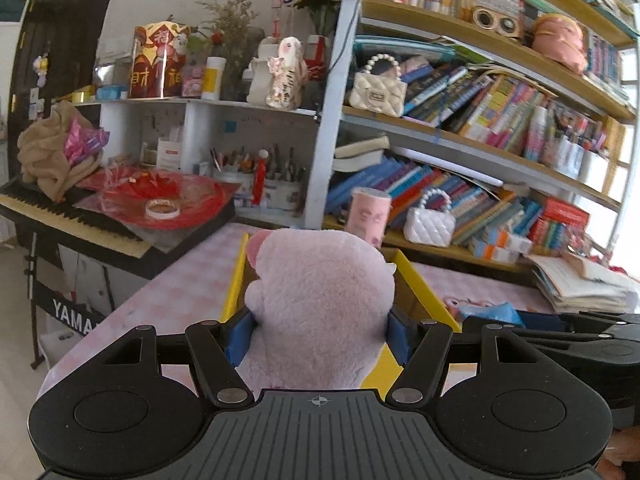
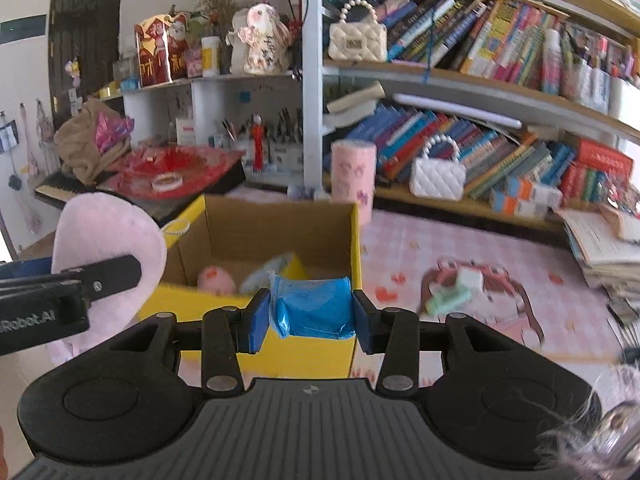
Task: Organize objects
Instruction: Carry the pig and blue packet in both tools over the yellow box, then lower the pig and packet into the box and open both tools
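My left gripper [image 1: 318, 336] is shut on a pink plush toy [image 1: 320, 300] and holds it over the near end of an open yellow cardboard box [image 1: 420, 284]. The plush also shows at the left of the right wrist view [image 2: 108, 236], with the left gripper [image 2: 72, 288] on it. My right gripper [image 2: 310, 316] is shut on a blue plastic packet [image 2: 316, 308] just above the box's near wall [image 2: 304, 352]. Inside the box lie a small pink toy [image 2: 216, 278] and a pale packet [image 2: 266, 272].
A pink checked tablecloth [image 2: 420, 248] covers the table. A mint and white item [image 2: 456, 290] lies right of the box. A pink cylinder [image 2: 354, 176] and a white purse [image 2: 438, 178] stand by the bookshelf behind. A keyboard with red clutter [image 1: 160, 200] sits at left. Stacked books [image 2: 604, 248] lie at right.
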A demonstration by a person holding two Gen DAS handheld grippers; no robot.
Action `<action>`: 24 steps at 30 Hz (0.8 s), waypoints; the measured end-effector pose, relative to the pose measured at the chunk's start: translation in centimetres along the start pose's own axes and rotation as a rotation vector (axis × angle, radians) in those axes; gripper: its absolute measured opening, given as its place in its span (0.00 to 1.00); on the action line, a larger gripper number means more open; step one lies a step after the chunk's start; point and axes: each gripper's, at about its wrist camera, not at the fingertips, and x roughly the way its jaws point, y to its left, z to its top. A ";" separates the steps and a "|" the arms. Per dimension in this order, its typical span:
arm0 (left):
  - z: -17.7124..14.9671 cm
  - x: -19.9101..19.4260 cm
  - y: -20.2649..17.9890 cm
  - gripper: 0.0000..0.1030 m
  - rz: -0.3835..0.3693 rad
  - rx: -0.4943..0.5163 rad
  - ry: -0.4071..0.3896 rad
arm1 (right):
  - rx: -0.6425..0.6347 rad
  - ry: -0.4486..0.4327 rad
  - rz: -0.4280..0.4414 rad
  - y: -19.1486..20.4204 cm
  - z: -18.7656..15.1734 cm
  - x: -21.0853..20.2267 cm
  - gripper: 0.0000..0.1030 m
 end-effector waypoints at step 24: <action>-0.1 14.2 -0.6 0.65 0.169 0.063 0.222 | -0.154 0.086 0.157 -1.3 4.0 13.7 0.39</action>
